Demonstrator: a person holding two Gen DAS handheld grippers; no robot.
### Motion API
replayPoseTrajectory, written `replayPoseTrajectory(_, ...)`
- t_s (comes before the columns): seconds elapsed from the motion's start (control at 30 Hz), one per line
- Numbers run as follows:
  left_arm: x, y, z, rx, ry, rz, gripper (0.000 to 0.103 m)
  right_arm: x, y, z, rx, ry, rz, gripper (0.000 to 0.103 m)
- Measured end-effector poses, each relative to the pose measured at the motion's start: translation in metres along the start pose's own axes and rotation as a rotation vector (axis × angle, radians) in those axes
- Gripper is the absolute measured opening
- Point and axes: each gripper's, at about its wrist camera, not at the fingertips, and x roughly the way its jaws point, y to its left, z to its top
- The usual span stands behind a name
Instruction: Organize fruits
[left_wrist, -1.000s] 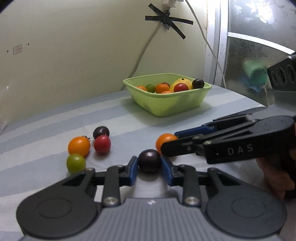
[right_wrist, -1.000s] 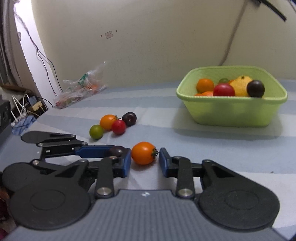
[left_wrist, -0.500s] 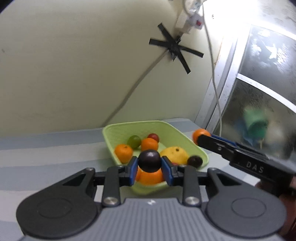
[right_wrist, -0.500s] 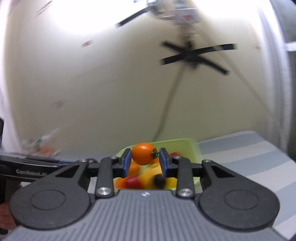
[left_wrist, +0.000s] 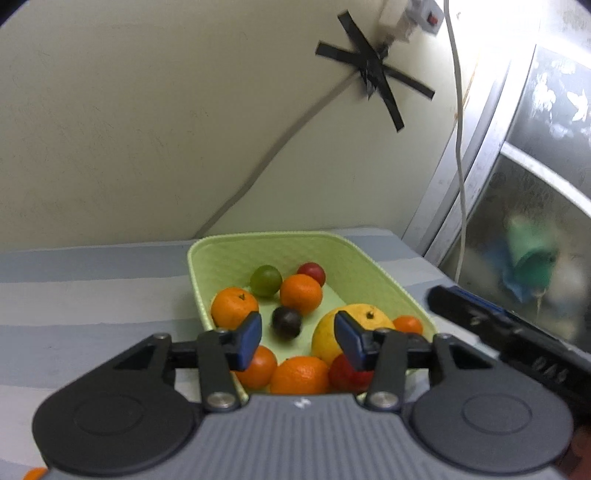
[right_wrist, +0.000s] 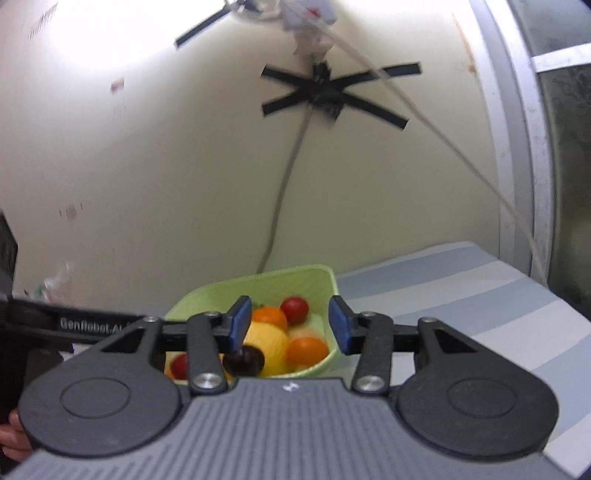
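Fruits fill the basket (left_wrist: 384, 275). Both grippers, left (left_wrist: 297, 338) and right (right_wrist: 290, 323), hang over it, jaws just opened and empty. A dark fruit (left_wrist: 286, 323) lies below.

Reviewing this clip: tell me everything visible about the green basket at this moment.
The green basket is a pale lime, plastic-looking tub with a rounded rectangular rim and textured inner walls. It stands upright on the blue-and-grey striped cloth near the wall. Inside lie several orange fruits, a large yellow citrus, a green one, red ones and a dark purple one. Both grippers hang open above it, apparently not touching it.
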Motion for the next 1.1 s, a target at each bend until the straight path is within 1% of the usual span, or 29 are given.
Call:
replayPoseTrajectory(0.07, -0.015, 0.004, 0.0, -0.013, -0.027, -0.008, 0.045, -0.015, -0.005, 0.004, 0.041, -0.013, 0.044, 0.049)
replayPoseTrajectory(0.1, -0.025, 0.007, -0.001, -0.021, -0.043, -0.011, 0.046, -0.02, -0.004, 0.005, 0.04, -0.009, 0.068, 0.048)
replayPoseTrajectory(0.13, -0.033, 0.01, -0.003, -0.026, -0.055, -0.013, 0.046, -0.023, -0.002, 0.005, 0.023, -0.004, 0.087, 0.048)
replayPoseTrajectory(0.2, -0.053, 0.016, -0.01, -0.03, -0.08, -0.006, 0.047, -0.028, 0.01, 0.003, -0.053, -0.001, 0.099, 0.048)
replayPoseTrajectory(0.27, -0.072, 0.023, -0.017, -0.03, -0.103, 0.023, 0.047, -0.027, 0.025, -0.001, -0.128, 0.019, 0.107, 0.046)
replayPoseTrajectory(0.33, -0.091, 0.034, -0.025, -0.044, -0.12, 0.057, 0.048, -0.019, 0.036, -0.006, -0.181, 0.067, 0.102, 0.032)
replayPoseTrajectory(0.37, -0.1, 0.04, -0.029, -0.056, -0.126, 0.068, 0.05, -0.015, 0.04, -0.009, -0.202, 0.088, 0.094, 0.029)
replayPoseTrajectory(0.47, -0.123, 0.059, -0.041, -0.101, -0.14, 0.114, 0.051, -0.013, 0.043, -0.012, -0.24, 0.087, 0.058, 0.026)
replayPoseTrajectory(0.53, -0.135, 0.071, -0.049, -0.13, -0.143, 0.146, 0.051, -0.01, 0.039, -0.012, -0.222, 0.086, 0.033, 0.026)
replayPoseTrajectory(0.57, -0.14, 0.077, -0.052, -0.144, -0.142, 0.162, 0.051, -0.007, 0.036, -0.012, -0.214, 0.083, 0.004, 0.026)
replayPoseTrajectory(0.67, -0.145, 0.09, -0.059, -0.182, -0.136, 0.19, 0.051, 0.006, 0.024, -0.009, -0.148, 0.082, -0.021, 0.027)
replayPoseTrajectory(0.73, -0.145, 0.096, -0.063, -0.211, -0.131, 0.194, 0.051, 0.015, 0.021, -0.008, -0.141, 0.076, -0.044, 0.027)
replayPoseTrajectory(0.83, -0.144, 0.098, -0.07, -0.228, -0.116, 0.19, 0.051, 0.019, 0.017, -0.007, -0.105, 0.07, -0.029, 0.028)
replayPoseTrajectory(1.0, -0.147, 0.097, -0.075, -0.221, -0.114, 0.196, 0.051, -0.003, 0.012, -0.003, -0.057, -0.018, -0.014, 0.028)
replayPoseTrajectory(1.1, -0.152, 0.098, -0.077, -0.223, -0.121, 0.201, 0.051, -0.013, 0.013, -0.003, -0.026, -0.042, 0.004, 0.029)
